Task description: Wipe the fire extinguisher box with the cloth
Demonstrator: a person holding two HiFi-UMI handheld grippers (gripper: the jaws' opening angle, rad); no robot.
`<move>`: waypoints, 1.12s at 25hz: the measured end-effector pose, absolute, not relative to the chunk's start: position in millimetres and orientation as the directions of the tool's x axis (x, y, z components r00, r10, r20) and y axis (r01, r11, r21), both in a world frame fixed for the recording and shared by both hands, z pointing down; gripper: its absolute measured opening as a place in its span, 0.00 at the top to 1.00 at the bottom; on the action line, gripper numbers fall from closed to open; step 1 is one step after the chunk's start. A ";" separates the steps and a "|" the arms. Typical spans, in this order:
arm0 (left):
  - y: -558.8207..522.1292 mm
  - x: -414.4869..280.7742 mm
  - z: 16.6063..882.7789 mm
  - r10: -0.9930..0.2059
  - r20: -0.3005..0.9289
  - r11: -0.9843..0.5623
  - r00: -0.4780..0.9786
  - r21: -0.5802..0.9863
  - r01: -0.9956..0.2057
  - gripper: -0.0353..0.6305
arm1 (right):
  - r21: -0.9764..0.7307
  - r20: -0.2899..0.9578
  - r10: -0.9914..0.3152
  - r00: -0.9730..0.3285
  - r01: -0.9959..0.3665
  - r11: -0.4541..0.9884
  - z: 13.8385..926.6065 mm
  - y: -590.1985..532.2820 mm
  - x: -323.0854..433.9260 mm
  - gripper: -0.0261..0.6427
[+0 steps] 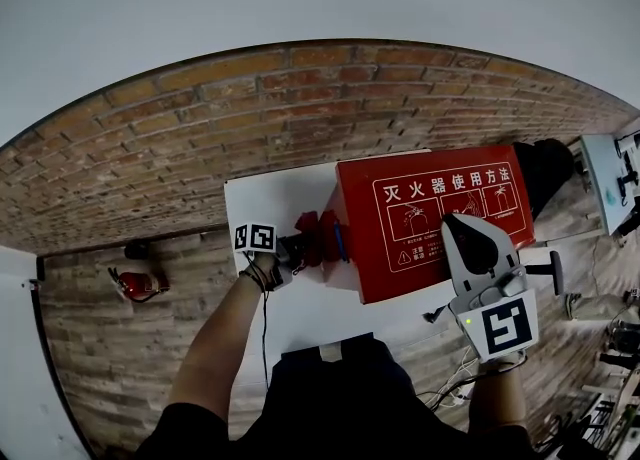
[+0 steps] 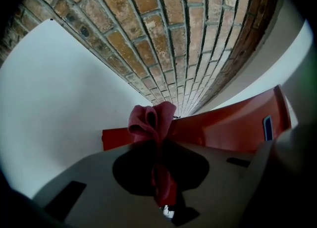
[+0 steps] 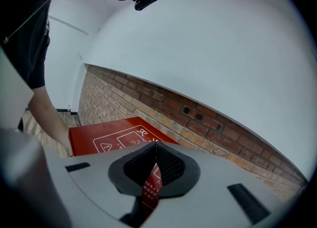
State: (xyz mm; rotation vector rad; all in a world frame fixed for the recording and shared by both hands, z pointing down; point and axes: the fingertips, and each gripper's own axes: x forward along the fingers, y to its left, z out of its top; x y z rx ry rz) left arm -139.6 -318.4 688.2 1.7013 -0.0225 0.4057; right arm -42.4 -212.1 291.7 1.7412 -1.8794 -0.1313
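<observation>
showing the fire extinguisher box (image 1: 375,263) lying on a white table (image 1: 270,198) before a brick wall (image 1: 200,138). its red lid carries white print: the heading 灭火器使用方法 above three framed pictograms. below these sit a warning triangle and lines of small characters too fine to read. your left gripper (image 1: 302,246) sits at the box's left end, its jaws pinched on a red cloth (image 1: 312,228). the cloth bunches out past the tips just beside the box's side; whether it touches cannot be told, and its lower part disappears between the jaws. your right gripper (image 1: 468,233) hangs above the lid's right half with its jaws pressed together and nothing caught in them. in the right gripper view only a sliver of printed lid shows through the slit. this gripper covers the lower right of the print. each gripper's cube shows a black-and-white square marker. a small red object (image 1: 135,283) on the floor at left is too small to name.
</observation>
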 end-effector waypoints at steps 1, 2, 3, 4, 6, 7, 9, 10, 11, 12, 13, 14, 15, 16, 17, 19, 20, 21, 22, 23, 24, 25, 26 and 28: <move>-318.4 -138.3 691.7 0.214 0.281 -0.174 0.936 0.953 -0.246 0.87 | 0.440 0.335 -0.942 0.009 -0.886 0.148 292.3 -212.5 -42.3 0.93; -318.7 -137.0 694.9 0.214 0.283 -0.170 0.935 0.953 -0.249 0.87 | 0.439 0.334 -0.942 0.011 -0.886 0.146 292.4 -212.9 -42.2 0.93; -319.3 -135.8 698.0 0.213 0.284 -0.165 0.935 0.954 -0.252 0.87 | 0.438 0.333 -0.943 0.013 -0.887 0.143 292.1 -213.2 -42.1 0.93; -320.1 -135.0 701.2 0.210 0.286 -0.159 0.935 0.953 -0.256 0.87 | 0.437 0.332 -0.943 0.014 -0.888 0.141 291.8 -213.4 -42.0 0.93; -322.6 -134.5 708.4 0.205 0.295 -0.149 0.933 0.952 -0.268 0.87 | 0.439 0.332 -0.943 0.015 -0.888 0.140 291.5 -213.7 -41.9 0.93; -324.0 -134.6 712.8 0.202 0.302 -0.145 0.932 0.950 -0.276 0.87 | 0.440 0.332 -0.943 0.016 -0.887 0.140 291.6 -213.8 -41.7 0.93; -324.9 -135.1 722.5 0.201 0.315 -0.137 0.928 0.947 -0.291 0.87 | 0.440 0.333 -0.943 0.017 -0.887 0.139 292.0 -213.8 -41.3 0.93; -324.2 -135.3 727.4 0.202 0.321 -0.133 0.925 0.945 -0.299 0.87 | 0.440 0.334 -0.942 0.017 -0.887 0.140 292.1 -213.6 -41.2 0.93; -322.9 -135.4 732.4 0.204 0.327 -0.129 0.923 0.943 -0.306 0.87 | 0.440 0.335 -0.942 0.017 -0.887 0.141 292.1 -213.6 -41.2 0.93; -321.3 -135.6 737.3 0.206 0.332 -0.123 0.920 0.942 -0.313 0.87 | 0.441 0.337 -0.941 0.017 -0.886 0.142 292.3 -213.8 -41.3 0.93; -319.7 -135.8 742.3 0.207 0.336 -0.119 0.919 0.941 -0.318 0.87 | 0.443 0.340 -0.940 0.017 -0.885 0.144 292.6 -214.1 -41.5 0.93; -318.2 -136.1 747.2 0.207 0.339 -0.115 0.918 0.940 -0.321 0.87 | 0.444 0.343 -0.939 0.016 -0.884 0.147 293.1 -214.3 -41.7 0.93; -317.0 -136.3 751.8 0.208 0.339 -0.115 0.917 0.940 -0.322 0.87 | 0.445 0.345 -0.938 0.017 -0.883 0.148 293.6 -214.6 -41.8 0.93; -315.6 -136.5 756.1 0.209 0.340 -0.116 0.917 0.940 -0.322 0.87 | 0.447 0.346 -0.938 0.018 -0.882 0.148 293.8 -214.8 -41.9 0.93; -314.0 -136.8 760.2 0.212 0.343 -0.118 0.915 0.939 -0.324 0.87 | 0.449 0.346 -0.938 0.019 -0.881 0.148 293.8 -214.9 -42.1 0.93; -310.0 -137.7 768.0 0.217 0.350 -0.120 0.911 0.936 -0.331 0.87 | 0.457 0.348 -0.937 0.020 -0.877 0.151 294.0 -214.7 -42.6 0.93; -308.3 -138.3 771.9 0.218 0.352 -0.118 0.910 0.935 -0.333 0.87 | 0.462 0.350 -0.937 0.021 -0.874 0.153 294.3 -214.6 -42.8 0.93; -307.4 -138.9 776.1 0.218 0.353 -0.117 0.910 0.935 -0.335 0.87 | 0.465 0.351 -0.936 0.022 -0.872 0.154 294.8 -214.9 -42.9 0.93; -307.0 -139.7 780.6 0.219 0.355 -0.117 0.909 0.934 -0.337 0.87 | 0.468 0.352 -0.936 0.025 -0.870 0.153 295.3 -215.4 -43.0 0.93; -306.5 -140.3 784.9 0.221 0.359 -0.119 0.907 0.933 -0.340 0.87 | 0.469 0.353 -0.935 0.028 -0.870 0.151 295.8 -215.8 -43.0 0.93; -305.7 -140.6 788.5 0.226 0.361 -0.122 0.905 0.932 -0.342 0.87 | 0.469 0.354 -0.935 0.031 -0.870 0.149 296.2 -216.1 -43.0 0.93; -304.7 -140.6 791.4 0.229 0.362 -0.125 0.904 0.931 -0.342 0.87 | 0.470 0.356 -0.934 0.035 -0.870 0.147 296.6 -216.0 -43.0 0.93; -303.9 -140.4 793.9 0.228 0.362 -0.125 0.904 0.932 -0.341 0.87 | 0.471 0.358 -0.933 0.037 -0.870 0.146 297.1 -215.8 -42.8 0.93; -302.1 -140.6 799.2 0.224 0.362 -0.123 0.905 0.931 -0.343 0.87 | 0.474 0.363 -0.931 0.039 -0.868 0.149 298.1 -215.6 -42.7 0.93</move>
